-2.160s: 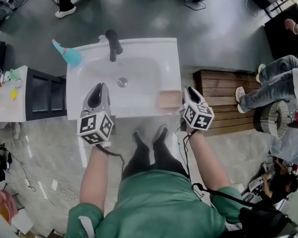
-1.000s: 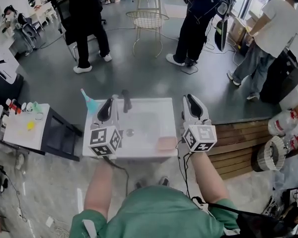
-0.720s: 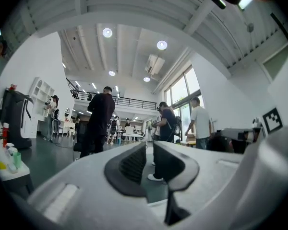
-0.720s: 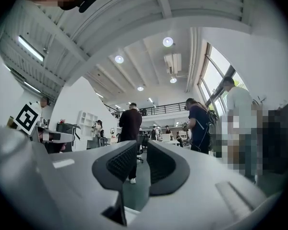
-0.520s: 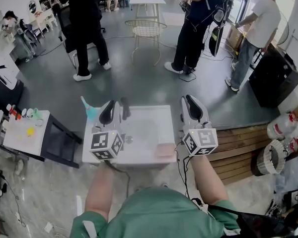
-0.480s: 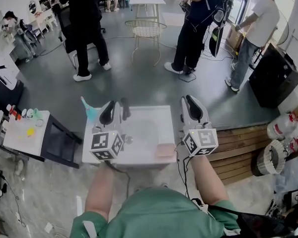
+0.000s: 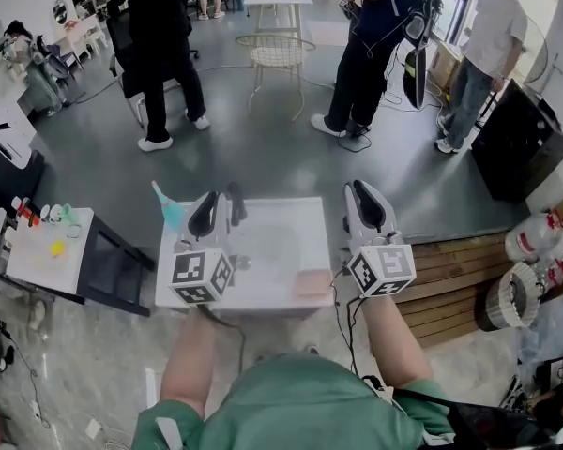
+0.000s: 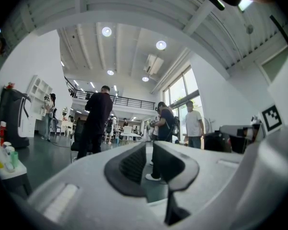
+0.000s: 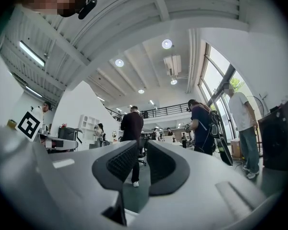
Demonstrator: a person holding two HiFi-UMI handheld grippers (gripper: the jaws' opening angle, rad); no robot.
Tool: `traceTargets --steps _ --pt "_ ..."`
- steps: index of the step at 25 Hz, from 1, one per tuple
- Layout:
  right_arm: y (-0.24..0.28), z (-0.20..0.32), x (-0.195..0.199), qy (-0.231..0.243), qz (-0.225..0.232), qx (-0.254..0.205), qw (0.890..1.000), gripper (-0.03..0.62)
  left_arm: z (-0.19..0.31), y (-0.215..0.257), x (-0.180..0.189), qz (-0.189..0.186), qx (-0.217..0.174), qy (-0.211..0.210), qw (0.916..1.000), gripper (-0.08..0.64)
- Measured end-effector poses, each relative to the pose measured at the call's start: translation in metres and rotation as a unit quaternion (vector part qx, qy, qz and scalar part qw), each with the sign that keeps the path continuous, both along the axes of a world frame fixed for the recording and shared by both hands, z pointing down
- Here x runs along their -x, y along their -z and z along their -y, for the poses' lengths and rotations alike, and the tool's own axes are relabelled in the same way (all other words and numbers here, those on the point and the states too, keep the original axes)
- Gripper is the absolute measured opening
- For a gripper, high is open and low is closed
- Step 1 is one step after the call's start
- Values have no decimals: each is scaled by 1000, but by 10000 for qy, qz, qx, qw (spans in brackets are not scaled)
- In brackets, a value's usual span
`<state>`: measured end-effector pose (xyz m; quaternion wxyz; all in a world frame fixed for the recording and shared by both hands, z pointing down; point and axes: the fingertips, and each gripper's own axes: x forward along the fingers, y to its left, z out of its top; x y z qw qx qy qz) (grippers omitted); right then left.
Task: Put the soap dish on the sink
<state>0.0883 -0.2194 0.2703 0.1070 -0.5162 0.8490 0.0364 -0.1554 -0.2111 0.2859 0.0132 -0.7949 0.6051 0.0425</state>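
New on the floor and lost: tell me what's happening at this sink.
A person in a green top stands at a white sink, holding a gripper in each hand. The left gripper and right gripper are both held up, aimed out at the room, jaws close together with nothing between them. The soap dish lies on the sink's front right corner, and neither gripper touches it.

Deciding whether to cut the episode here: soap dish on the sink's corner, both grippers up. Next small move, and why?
Probably just draw the right gripper back to rest and stop. The soap dish lies flat on the front right corner of the sink, with neither gripper touching it. The right gripper and the left gripper both point out at the room, jaws nearly together with nothing between them.
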Motion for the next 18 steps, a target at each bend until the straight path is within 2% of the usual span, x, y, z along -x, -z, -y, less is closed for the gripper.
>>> traceTargets --steps 18 --pt "1 -7 3 45 35 92 9999 60 -7 2 1 33 41 -42 10000 44"
